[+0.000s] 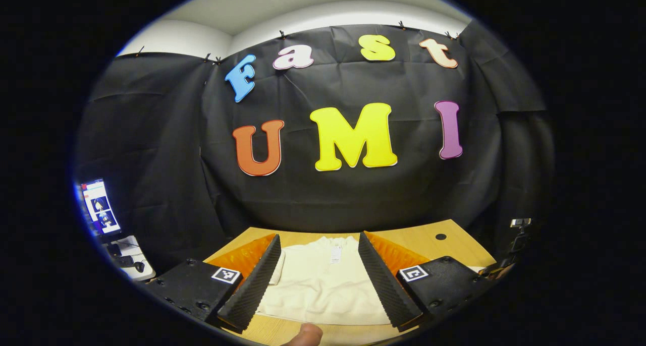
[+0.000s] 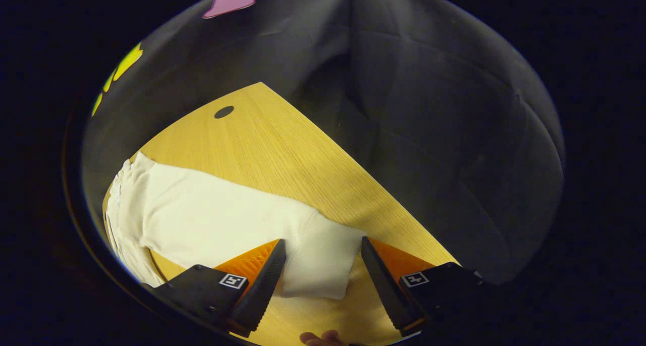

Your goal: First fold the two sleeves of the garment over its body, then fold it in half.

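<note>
Left gripper [image 1: 319,280] spread apart above my cream knit garment [image 1: 323,285] | right gripper [image 2: 319,273] spread, straddling its sleeve cuff [image 2: 318,265] | light wooden table [image 2: 282,149] beneath garment

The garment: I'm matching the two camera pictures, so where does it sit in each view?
Left gripper view: garment low centre, between the open fingers.
Right gripper view: garment lower left, its sleeve end between the fingers.
Shared landmark: the dark hole in the wooden table.

Cream garment [image 1: 323,285] lying flat on the surface [image 2: 282,144].
One sleeve [image 2: 227,220] stretches straight out sideways, unfolded.
</note>
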